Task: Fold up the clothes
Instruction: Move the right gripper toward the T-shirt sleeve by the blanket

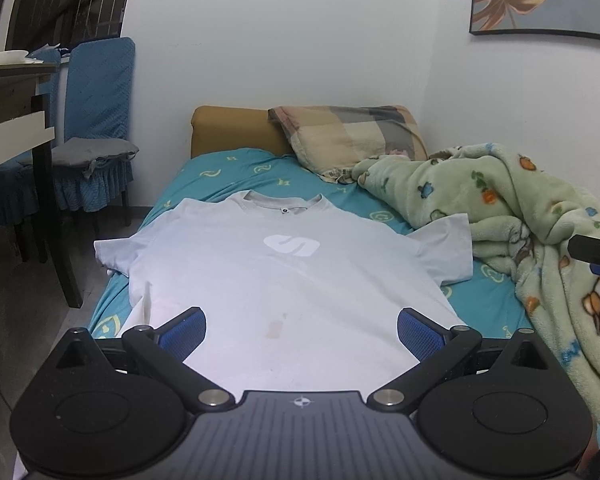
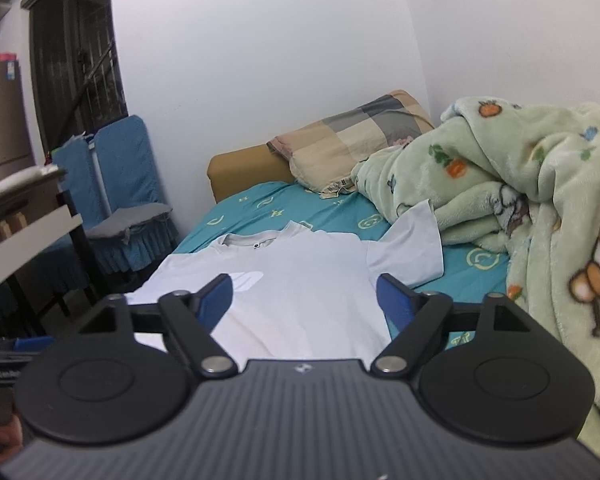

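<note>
We hold both grippers wide open and empty — left gripper [image 1: 302,330], right gripper [image 2: 304,300] — over the T-shirt [image 1: 276,280], spread flat on the bed [image 1: 228,168], collar at twelve o'clock — hem nearest us.

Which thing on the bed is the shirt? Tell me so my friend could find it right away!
Find the bed with the teal sheet against the white wall. The T-shirt lies flat in the middle of it, neck toward the checked pillow, with the fluffy green blanket heaped beside it. It is the only smooth, pale thing there, with a white logo on its chest.
</note>
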Tool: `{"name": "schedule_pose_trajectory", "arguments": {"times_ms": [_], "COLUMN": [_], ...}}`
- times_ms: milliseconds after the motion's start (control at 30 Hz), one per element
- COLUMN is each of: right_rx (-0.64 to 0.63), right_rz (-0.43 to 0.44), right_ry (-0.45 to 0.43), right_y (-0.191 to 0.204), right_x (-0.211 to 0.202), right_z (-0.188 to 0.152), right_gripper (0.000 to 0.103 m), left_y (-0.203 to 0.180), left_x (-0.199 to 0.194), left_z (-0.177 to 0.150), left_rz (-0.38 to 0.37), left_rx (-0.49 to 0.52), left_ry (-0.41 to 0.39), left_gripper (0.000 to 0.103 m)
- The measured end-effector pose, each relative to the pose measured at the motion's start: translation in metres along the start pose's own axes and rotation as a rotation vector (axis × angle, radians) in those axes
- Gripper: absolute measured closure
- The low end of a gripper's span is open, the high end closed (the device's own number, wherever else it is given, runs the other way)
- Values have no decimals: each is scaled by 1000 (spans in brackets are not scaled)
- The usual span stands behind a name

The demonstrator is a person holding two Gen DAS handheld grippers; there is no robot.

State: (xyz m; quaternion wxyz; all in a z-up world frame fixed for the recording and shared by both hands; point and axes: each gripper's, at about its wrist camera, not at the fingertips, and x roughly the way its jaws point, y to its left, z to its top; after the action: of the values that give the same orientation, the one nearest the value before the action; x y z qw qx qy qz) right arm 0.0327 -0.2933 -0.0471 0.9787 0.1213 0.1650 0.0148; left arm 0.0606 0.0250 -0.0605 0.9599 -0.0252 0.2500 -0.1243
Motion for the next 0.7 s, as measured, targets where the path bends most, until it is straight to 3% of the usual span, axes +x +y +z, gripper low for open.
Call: {"name": "schedule_pose_trajectory", "arguments": {"times_ms": [300, 467, 700], "right_rx": [82, 259, 470], "right_rz": [-3, 32, 11], "right_ry": [8, 78, 118], "right_y": [-12, -35, -67], "right_x": [3, 34, 82], "right_z": [-1, 0, -3], "right_gripper": [17, 17, 17], "left_y": [6, 7, 12], "left_x": [-2, -2, 4], "left_z": [-3, -3, 2], "left_rz": [27, 35, 65], "left_rx": [-31, -47, -72], "left_ry": [12, 27, 43], "left_gripper": [0, 0, 0]}}
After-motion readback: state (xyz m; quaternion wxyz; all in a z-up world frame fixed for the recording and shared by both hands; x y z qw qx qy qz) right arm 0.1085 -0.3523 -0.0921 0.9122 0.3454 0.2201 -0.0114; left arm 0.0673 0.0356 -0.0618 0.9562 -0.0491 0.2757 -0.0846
